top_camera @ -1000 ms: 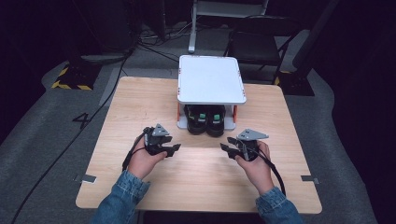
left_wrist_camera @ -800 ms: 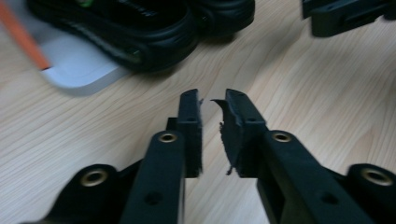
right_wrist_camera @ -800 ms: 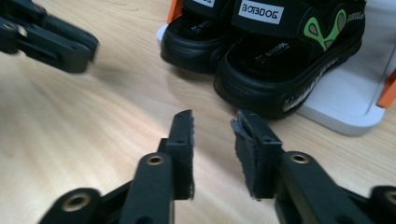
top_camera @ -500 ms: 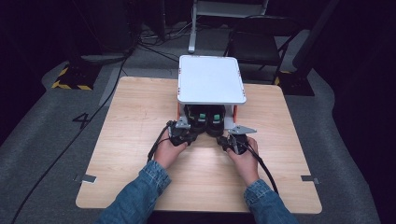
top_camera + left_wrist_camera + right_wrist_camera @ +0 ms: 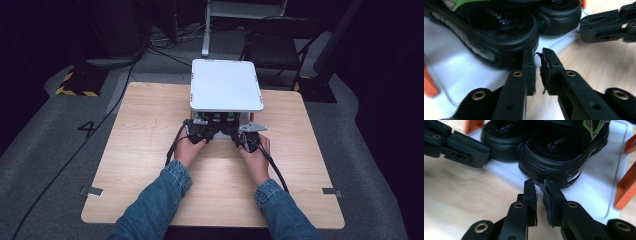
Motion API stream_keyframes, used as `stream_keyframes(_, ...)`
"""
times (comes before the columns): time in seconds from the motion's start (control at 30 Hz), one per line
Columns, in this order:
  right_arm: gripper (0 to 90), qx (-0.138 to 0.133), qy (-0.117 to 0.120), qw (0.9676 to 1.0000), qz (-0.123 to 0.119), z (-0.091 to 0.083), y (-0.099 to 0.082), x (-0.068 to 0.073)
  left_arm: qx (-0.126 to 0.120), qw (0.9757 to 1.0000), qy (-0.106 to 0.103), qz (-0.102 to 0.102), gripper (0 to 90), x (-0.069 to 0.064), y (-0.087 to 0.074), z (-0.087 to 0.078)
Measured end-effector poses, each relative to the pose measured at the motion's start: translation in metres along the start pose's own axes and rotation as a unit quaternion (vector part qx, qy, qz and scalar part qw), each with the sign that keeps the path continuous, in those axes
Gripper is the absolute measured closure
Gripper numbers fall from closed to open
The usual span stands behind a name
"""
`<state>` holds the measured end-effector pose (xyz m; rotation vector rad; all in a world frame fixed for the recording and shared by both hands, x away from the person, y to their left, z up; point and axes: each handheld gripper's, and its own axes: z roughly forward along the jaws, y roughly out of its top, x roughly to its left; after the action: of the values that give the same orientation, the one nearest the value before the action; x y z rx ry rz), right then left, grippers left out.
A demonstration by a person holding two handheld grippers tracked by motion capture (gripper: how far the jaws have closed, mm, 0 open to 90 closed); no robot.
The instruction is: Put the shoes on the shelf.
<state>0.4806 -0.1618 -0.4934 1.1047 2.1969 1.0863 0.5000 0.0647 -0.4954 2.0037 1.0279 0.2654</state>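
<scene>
Black sandals (image 5: 220, 125) half-hidden beneath white shelf (image 5: 226, 85)

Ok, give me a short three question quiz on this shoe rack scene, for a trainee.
1. True or false: the left tongs clamp a sandal's heel.
2. What covers the black sandals in the high view?
A. a towel
B. the white top shelf
C. a cardboard box
3. What colour are the posts beside the sandals on the lower shelf?

Key:
1. False: they are shut on nothing, just short of the left sandal.
2. B.
3. Orange.
</scene>
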Motion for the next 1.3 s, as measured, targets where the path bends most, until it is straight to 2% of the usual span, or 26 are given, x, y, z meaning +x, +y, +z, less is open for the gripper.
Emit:
stream_keyframes(0.03, 79.4, 0.001, -0.003, 1.0000, -0.003, 0.003, 0.003, -0.002, 0.000, 1.0000, -0.001, 0.006, 80.6, 0.000, 0.003, 0.002)
stream_keyframes(0.1, 79.6, -0.003, -0.002, 1.0000, 0.003, 0.010, 0.006, -0.007, 0.001, 0.9995, 0.027, 0.016, 79.6, 0.001, 0.007, 0.001)
stream_keyframes(0.17, 78.8, -0.003, -0.003, 1.0000, 0.007, 0.015, 0.008, -0.009, -0.006, 0.9994, 0.031, 0.014, 78.6, 0.004, 0.009, 0.002)
stream_keyframes(0.23, 73.9, -0.002, -0.004, 1.0000, 0.002, 0.018, 0.010, -0.008, -0.005, 0.9994, 0.032, 0.012, 76.2, 0.005, 0.009, 0.002)
stream_keyframes(0.27, 70.0, -0.002, -0.004, 1.0000, 0.002, 0.018, 0.011, -0.007, -0.005, 0.9993, 0.036, 0.013, 72.9, 0.004, 0.008, 0.002)
stream_keyframes(0.3, 62.0, -0.004, -0.006, 1.0000, 0.000, 0.017, 0.011, -0.005, -0.012, 0.9994, 0.030, 0.014, 65.3, 0.001, 0.007, 0.002)
stream_keyframes(0.33, 61.6, -0.005, -0.009, 0.9999, -0.005, 0.015, 0.012, -0.003, -0.016, 0.9990, 0.039, 0.019, 59.6, -0.001, 0.006, 0.000)
stream_keyframes(0.37, 61.4, -0.008, -0.003, 0.9999, -0.006, 0.012, 0.012, -0.003, -0.019, 0.9993, 0.025, 0.022, 60.2, -0.003, 0.006, -0.003)
stream_keyframes(0.43, 59.5, -0.020, 0.007, 0.9998, -0.006, 0.002, 0.016, 0.000, -0.028, 0.9991, 0.018, 0.025, 57.8, -0.009, 0.005, -0.013)
stream_keyframes(0.53, 55.2, -0.033, 0.018, 0.9992, -0.010, -0.020, 0.023, 0.003, -0.028, 0.9989, 0.004, 0.038, 59.7, -0.016, 0.003, -0.028)
stream_keyframes(0.6, 52.2, -0.034, 0.023, 0.9991, -0.015, -0.031, 0.026, 0.004, -0.032, 0.9985, -0.004, 0.044, 58.8, -0.021, 0.003, -0.041)
stream_keyframes(0.73, 44.3, -0.037, 0.042, 0.9984, -0.008, -0.054, 0.029, 0.007, -0.053, 0.9969, -0.017, 0.055, 54.5, -0.034, 0.001, -0.073)
stream_keyframes(0.9, 36.8, -0.042, 0.056, 0.9976, -0.003, -0.078, 0.030, 0.005, -0.076, 0.9950, -0.019, 0.062, 46.8, -0.046, -0.004, -0.111)
stream_keyframes(1.0, 34.0, -0.053, 0.059, 0.9968, -0.009, -0.094, 0.029, 0.003, -0.072, 0.9956, -0.013, 0.059, 38.5, -0.049, -0.010, -0.130)
stream_keyframes(1.1, 32.4, -0.065, 0.063, 0.9958, -0.005, -0.111, 0.025, -0.001, -0.069, 0.9966, -0.002, 0.046, 31.6, -0.047, -0.016, -0.147)
stream_keyframes(1.27, 28.4, -0.079, 0.065, 0.9948, -0.001, -0.135, 0.013, -0.011, -0.053, 0.9967, 0.027, 0.055, 25.5, -0.045, -0.027, -0.171)
stream_keyframes(1.3, 28.4, -0.081, 0.065, 0.9946, 0.003, -0.137, 0.012, -0.013, -0.048, 0.9964, 0.032, 0.063, 25.5, -0.043, -0.030, -0.175)
